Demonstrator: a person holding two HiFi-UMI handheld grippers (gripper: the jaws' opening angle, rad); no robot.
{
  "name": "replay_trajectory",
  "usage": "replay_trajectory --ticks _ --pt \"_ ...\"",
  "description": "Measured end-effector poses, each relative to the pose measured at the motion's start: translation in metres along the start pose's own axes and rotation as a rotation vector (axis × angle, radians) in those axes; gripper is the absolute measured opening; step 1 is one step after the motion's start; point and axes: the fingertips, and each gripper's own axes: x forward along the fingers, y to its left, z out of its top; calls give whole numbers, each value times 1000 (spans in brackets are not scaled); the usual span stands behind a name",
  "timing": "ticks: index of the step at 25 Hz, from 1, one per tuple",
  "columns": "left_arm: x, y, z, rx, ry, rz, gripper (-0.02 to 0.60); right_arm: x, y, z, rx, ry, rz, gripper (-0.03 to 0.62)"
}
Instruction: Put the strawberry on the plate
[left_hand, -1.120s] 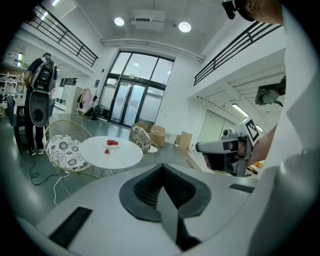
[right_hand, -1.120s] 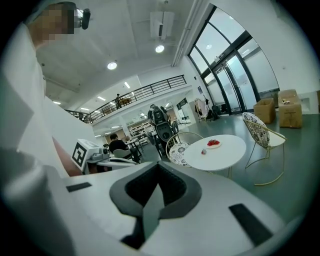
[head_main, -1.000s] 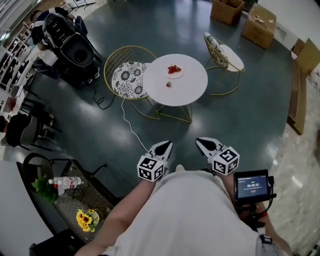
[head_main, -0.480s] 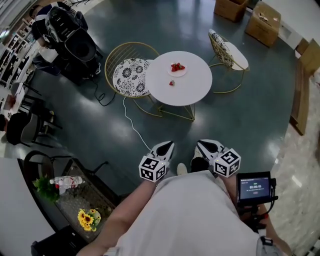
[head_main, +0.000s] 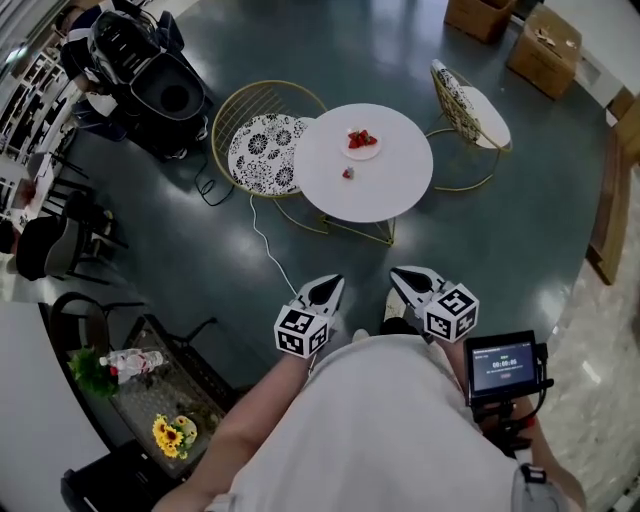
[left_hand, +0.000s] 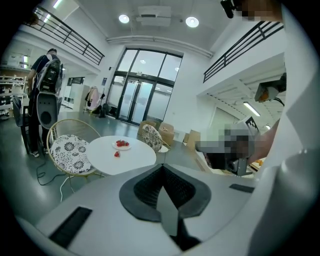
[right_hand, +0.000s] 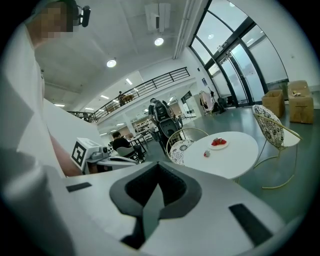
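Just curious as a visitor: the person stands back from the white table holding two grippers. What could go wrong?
A white cable lies on the floor between the person and the table; a foot might catch it. The loose strawberry sits near the plate, which already holds berries; a clumsy reach could knock them. The left gripper and right gripper are shut and must open first.

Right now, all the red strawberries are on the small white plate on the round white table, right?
Not all. One small red strawberry lies on the round white table beside the small white plate, not on it. The other strawberries are on the plate. The head view shows this.
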Motion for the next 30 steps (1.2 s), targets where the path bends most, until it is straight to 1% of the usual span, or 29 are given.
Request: replay_trajectory --ticks 2,6,10,13,16,19,26,30 --pt "1 2 4 10 -7 8 6 4 -2 2 -7 3 6 6" --pt "9 15 16 22 -32 53 6 21 -17 14 -37 -1 46 6" --pt "39 14 29 20 2 60 6 16 -46 31 -17 15 45 6" --pt "62 26 36 1 11 96 6 25 -75 37 -17 50 53 6" --pt "77 29 41 -16 9 120 6 27 -94 45 -14 55 68 6" --pt "90 28 48 -26 9 135 6 25 -109 53 -12 55 87 6" --pt "110 33 64 -17 11 192 6 30 -136 61 -9 58 138 6" --pt "120 31 65 -16 30 196 6 29 -149 63 2 61 142 6"
